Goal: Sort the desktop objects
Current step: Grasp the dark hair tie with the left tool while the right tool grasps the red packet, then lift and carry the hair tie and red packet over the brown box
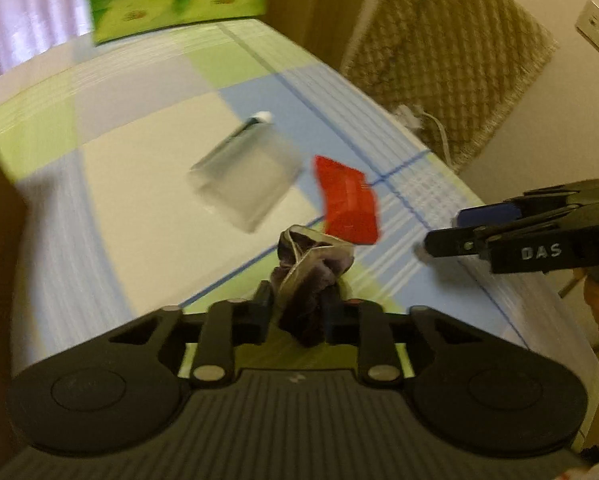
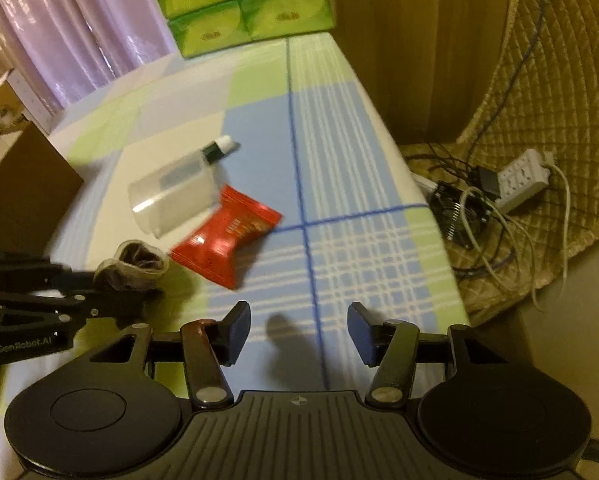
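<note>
Left gripper [image 1: 297, 308] clamped tight on a crumpled dark scrunchie [image 1: 309, 268], held just above the checked tablecloth [image 2: 339, 160]. Right gripper [image 2: 298, 330] spread wide, holding nothing, near the red packet [image 2: 225, 238] and clear pouch [image 2: 171, 196].

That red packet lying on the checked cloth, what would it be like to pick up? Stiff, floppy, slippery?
The red packet looks like a thin, crinkled foil sachet pinched at the middle, so it would probably bend rather than stay stiff. Its glossy surface may be somewhat slippery between the fingers. It lies flat on the tablecloth, so it seems unlikely to roll, and probably weighs little.
</note>
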{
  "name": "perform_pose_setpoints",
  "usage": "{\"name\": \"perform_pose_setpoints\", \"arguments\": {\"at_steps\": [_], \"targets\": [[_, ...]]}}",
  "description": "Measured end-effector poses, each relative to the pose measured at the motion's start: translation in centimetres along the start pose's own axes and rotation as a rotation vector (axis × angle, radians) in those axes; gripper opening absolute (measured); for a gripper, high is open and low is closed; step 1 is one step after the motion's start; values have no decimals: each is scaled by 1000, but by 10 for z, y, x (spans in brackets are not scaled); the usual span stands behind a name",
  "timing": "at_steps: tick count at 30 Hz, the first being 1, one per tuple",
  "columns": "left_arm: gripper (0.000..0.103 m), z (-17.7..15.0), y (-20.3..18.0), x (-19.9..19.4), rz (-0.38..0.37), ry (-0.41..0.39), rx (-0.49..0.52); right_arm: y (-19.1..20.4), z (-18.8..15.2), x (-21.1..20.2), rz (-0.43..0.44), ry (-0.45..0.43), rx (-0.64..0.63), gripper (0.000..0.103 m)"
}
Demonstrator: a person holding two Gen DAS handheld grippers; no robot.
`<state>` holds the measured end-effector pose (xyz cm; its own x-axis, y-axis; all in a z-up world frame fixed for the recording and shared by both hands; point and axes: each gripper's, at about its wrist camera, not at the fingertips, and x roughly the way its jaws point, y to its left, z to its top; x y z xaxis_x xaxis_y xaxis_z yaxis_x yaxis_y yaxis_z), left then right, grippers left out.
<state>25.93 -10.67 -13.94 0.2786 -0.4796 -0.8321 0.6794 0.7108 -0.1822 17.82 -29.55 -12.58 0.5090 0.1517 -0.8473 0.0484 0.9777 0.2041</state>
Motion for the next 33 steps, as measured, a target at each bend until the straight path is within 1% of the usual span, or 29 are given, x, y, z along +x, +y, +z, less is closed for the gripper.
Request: {"name": "perform_pose_setpoints", "arguments": {"at_steps": [1,3,6,10,12,15,16,17,18,19,20,21,26,28,33], "targets": [[17,-2,7,-4,18,-3,-19,2,2,0,7,-5,2,56],[17,-6,21,-12,56,-11,-59,8,5,2,25,-16,4,63],[17,-10,41,-22,128,-18,-120,16,12,5,45,-33,19,70],[17,-12,61,-31,195,-29,-188,26,25,17,57,-45,49,71],[17,-12,64,-34,210,-34,-198,31,32,25,51,-48,79,71],[17,-13,65,-37,212,-38,-203,35,40,38,50,-45,107,70],[17,-14,63,-38,212,-38,-203,37,42,41,33,-41,103,70],[17,-14,62,-39,212,-37,-203,39,43,45,14,-35,94,67],[17,-15,61,-39,212,-36,-204,41,43,48,5,-33,81,57],[17,-16,60,-39,211,-37,-206,41,43,51,-1,-25,70,50],[17,-17,60,-39,211,-37,-209,41,41,53,-8,-12,62,40],[17,-18,59,-41,210,-37,-212,42,39,52,-21,-20,40,30],[17,-22,55,-47,213,-36,-220,41,27,44,-6,19,-11,24],[17,-23,51,-50,209,-38,-221,41,20,38,-3,22,-22,24],[17,-27,38,-64,197,-53,-213,47,5,15,37,23,-41,24]]}}
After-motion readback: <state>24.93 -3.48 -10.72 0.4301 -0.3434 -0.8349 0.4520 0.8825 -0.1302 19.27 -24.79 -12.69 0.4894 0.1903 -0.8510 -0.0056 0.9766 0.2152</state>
